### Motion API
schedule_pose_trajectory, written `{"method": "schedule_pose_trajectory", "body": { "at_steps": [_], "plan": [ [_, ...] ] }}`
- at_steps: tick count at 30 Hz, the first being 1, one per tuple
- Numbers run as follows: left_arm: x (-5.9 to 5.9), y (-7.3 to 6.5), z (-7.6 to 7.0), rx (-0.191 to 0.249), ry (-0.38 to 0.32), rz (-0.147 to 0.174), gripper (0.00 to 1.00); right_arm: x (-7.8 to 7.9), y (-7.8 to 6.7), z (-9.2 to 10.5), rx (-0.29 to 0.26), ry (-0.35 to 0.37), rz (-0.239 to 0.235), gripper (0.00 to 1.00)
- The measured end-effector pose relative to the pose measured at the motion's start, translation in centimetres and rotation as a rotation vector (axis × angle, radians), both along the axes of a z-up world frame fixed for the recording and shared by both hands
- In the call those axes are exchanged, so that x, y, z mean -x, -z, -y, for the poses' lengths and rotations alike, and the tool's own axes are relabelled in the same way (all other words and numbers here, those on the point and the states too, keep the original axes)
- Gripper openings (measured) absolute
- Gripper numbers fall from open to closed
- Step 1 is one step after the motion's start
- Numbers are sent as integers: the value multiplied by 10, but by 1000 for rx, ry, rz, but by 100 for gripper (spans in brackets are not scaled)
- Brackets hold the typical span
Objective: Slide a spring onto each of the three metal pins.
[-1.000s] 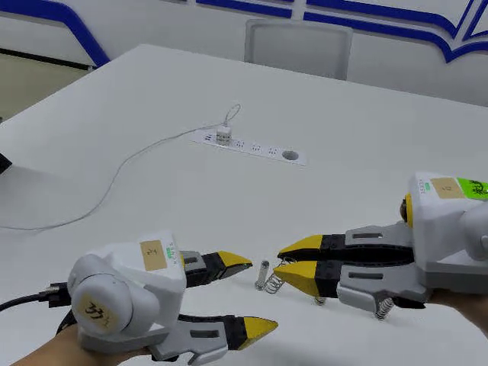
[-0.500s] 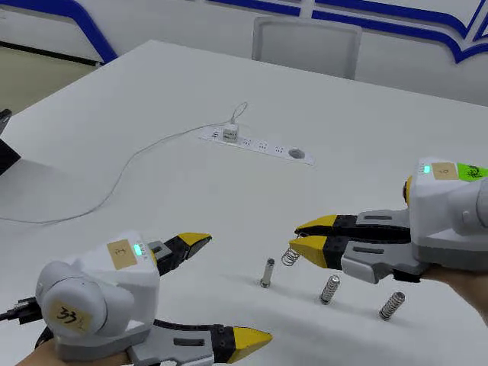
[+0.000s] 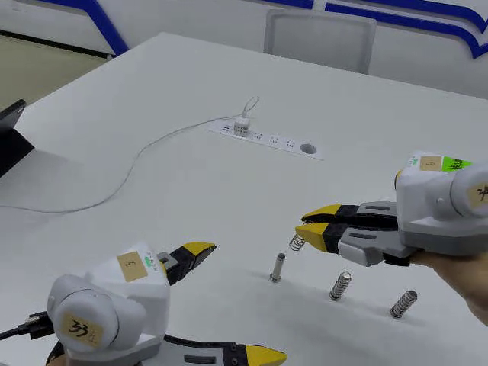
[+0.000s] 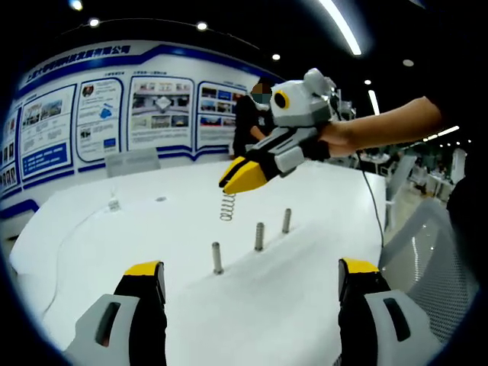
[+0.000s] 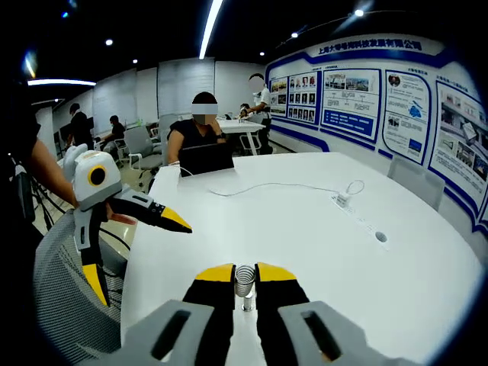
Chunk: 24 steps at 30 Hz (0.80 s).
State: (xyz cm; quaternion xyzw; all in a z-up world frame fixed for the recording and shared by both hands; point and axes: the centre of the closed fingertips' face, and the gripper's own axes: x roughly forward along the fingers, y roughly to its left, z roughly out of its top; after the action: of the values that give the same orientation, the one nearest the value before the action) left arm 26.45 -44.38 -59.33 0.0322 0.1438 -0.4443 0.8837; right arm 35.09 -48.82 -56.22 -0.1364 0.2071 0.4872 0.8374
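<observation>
Three metal pins stand in a row on the white table [image 3: 191,191]. The left pin [image 3: 277,268] is bare. The middle pin [image 3: 340,285] and the right pin [image 3: 403,303] each carry a spring. My right gripper [image 3: 309,223] is shut on a loose spring [image 3: 296,242], which hangs from its tips just above and to the right of the bare pin. In the right gripper view the spring [image 5: 244,280] sits pinched between the yellow tips. My left gripper [image 3: 233,302] is open at the near left, apart from the pins, and the bare pin [image 4: 217,258] stands ahead of it.
A white power strip [image 3: 267,139] with a plug and a long cable [image 3: 137,160] lies further back. A chair [image 3: 320,38] stands at the far edge, and a dark object [image 3: 11,137] lies at the left edge. People sit at desks beyond [image 5: 202,133].
The right gripper has picked the spring up from beside the bare pin and raised it. The left gripper has drawn back toward the near left.
</observation>
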Motion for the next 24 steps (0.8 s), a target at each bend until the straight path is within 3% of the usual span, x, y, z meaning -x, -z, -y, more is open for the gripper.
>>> {"method": "schedule_pose_trajectory", "body": {
  "at_steps": [16, 24],
  "plan": [
    [-1, 5, -9, 31, -59, -38, 100, -12, 32, -10, 45, 21, -55, 10],
    [5, 11, -3, 0, -25, -47, 100, -15, 45, -11, 75, 33, -76, 10]
  ]
}}
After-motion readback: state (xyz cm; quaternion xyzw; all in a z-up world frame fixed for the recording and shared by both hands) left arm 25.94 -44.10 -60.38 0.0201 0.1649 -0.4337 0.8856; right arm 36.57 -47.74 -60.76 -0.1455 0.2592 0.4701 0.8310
